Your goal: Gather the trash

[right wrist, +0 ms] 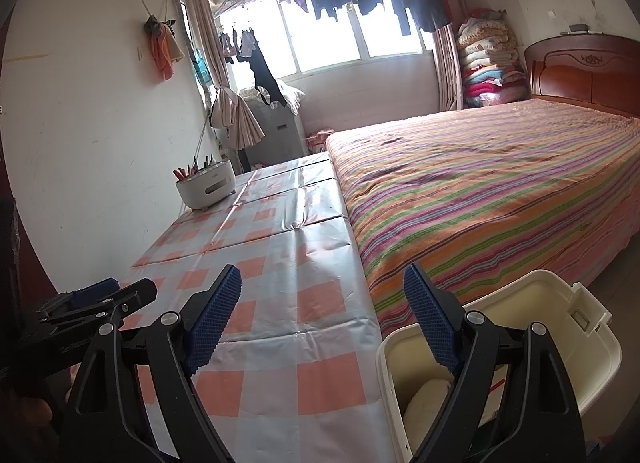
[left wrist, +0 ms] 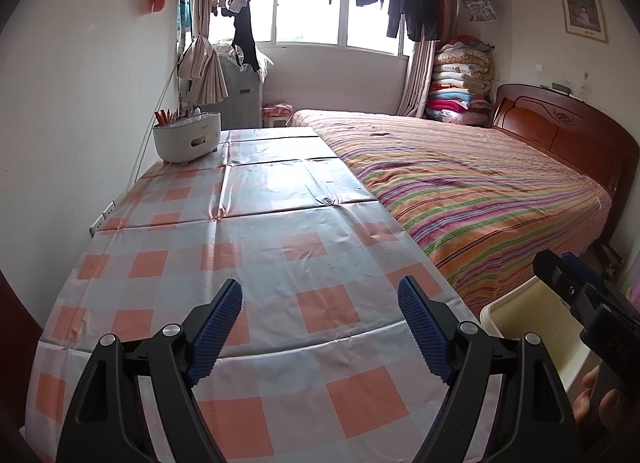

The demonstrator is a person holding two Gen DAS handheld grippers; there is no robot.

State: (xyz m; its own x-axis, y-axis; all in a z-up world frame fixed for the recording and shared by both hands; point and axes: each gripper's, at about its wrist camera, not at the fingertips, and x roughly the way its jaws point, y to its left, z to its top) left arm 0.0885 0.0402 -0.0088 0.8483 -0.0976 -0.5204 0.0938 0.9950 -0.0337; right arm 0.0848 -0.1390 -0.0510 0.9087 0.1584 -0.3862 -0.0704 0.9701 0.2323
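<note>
A: How do the two tools stand?

B: The left gripper (left wrist: 320, 299) hangs over the checked tablecloth (left wrist: 248, 231) with its blue pads (left wrist: 216, 331) wide apart and nothing between them. The right gripper (right wrist: 322, 287) is the same, fingers spread and bare, one over the cloth, the other over the cream bin (right wrist: 592, 347).

A: And the trash?

B: Inside the bin a pale crumpled lump (right wrist: 428, 399) lies at the bottom, half hidden behind the right gripper's arm; I cannot tell what it is. In the left view only a corner of the bin shows, cut off by the right tool.

A: Anything else on the table?

B: A white caddy (left wrist: 188, 139) by the wall at the far end, with orange sticks in it too small to name. The striped bed (right wrist: 500, 183) lies alongside the table.
</note>
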